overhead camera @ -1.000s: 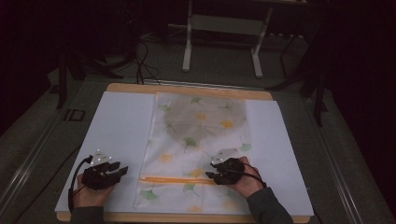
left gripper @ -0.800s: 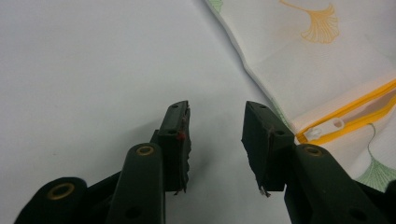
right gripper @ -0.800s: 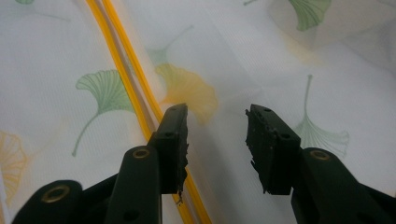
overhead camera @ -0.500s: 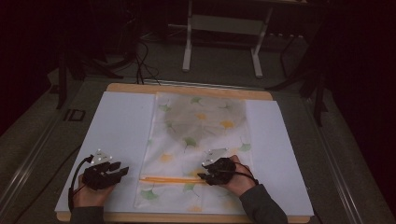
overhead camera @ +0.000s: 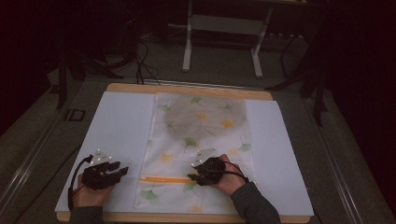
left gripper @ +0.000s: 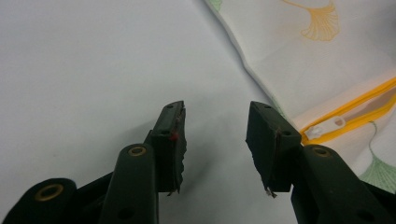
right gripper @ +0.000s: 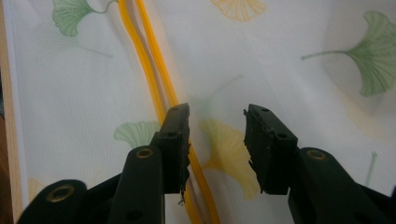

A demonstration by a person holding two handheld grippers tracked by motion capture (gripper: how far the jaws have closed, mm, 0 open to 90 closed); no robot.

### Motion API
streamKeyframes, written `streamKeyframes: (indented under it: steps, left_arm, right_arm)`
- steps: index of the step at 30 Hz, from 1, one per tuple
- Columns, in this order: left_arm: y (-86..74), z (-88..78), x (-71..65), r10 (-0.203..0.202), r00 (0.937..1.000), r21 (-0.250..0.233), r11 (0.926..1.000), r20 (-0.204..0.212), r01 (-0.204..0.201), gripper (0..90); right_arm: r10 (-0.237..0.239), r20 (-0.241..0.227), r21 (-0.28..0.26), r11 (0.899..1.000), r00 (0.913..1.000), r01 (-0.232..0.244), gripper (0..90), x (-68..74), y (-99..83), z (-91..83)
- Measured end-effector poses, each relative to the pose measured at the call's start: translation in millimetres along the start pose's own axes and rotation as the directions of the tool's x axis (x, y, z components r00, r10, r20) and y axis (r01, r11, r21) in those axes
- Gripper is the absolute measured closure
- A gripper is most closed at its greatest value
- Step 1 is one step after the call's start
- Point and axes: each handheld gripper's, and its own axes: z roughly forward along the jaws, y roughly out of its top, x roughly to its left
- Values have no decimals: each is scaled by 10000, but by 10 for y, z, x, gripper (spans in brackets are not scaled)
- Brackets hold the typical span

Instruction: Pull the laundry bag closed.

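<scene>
The cloth bag, white with green and yellow leaf prints, lies flat down the middle of the high view on a white sheet that covers a wooden board; the board shows only as thin strips along the top and bottom edges of the sheet. A yellow zipper runs across the bag in the lower middle of the frame, and its right end is hidden under the right gripper, which rests on the bag there with the hand behind it. In the right gripper view the jaws stand apart with nothing between them, just above the fabric; the zipper runs from the top of the frame down under the left jaw, so part of it is covered. The left gripper sits at the lower left of the high view on the bare sheet, beside the bag's left edge, held by the other hand. In the left gripper view its jaws are also apart and empty over the sheet, and the bag fills the upper right corner, with the white zipper pull at the zipper's end just beyond the right jaw. A dim grey patch in the bag's upper half is hard to make out, and the room beyond the board is too dark to read.
</scene>
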Motion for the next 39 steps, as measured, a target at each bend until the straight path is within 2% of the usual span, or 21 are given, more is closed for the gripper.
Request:
streamKeyframes:
  steps: [8,14,19,26,30,39]
  left_arm:
    - [0,-8,-2,-16,10000,-35,10000,34,16,582]
    - [-5,1,15,-122,9999,-23,9999,107,122,588]
    - [-6,-2,21,-152,9998,-53,9999,93,152,588]
    - [-7,-2,24,-156,9998,-33,9999,117,156,590]
    - [-3,4,22,-130,9998,16,9999,142,130,596]
    - [-3,8,20,-138,9998,17,9999,154,137,596]
  right_arm:
    - [-178,-164,45,9998,9997,179,608,37,114,65]
    - [-380,-198,86,9992,9991,381,648,62,216,141]
    - [-462,-236,2,9989,9987,463,615,84,272,191]
    - [-494,-380,-6,9988,9981,494,614,116,333,257]
    - [-579,-435,-66,9983,9974,577,657,145,386,314]
    - [-703,-593,-158,9975,9958,695,688,217,490,399]
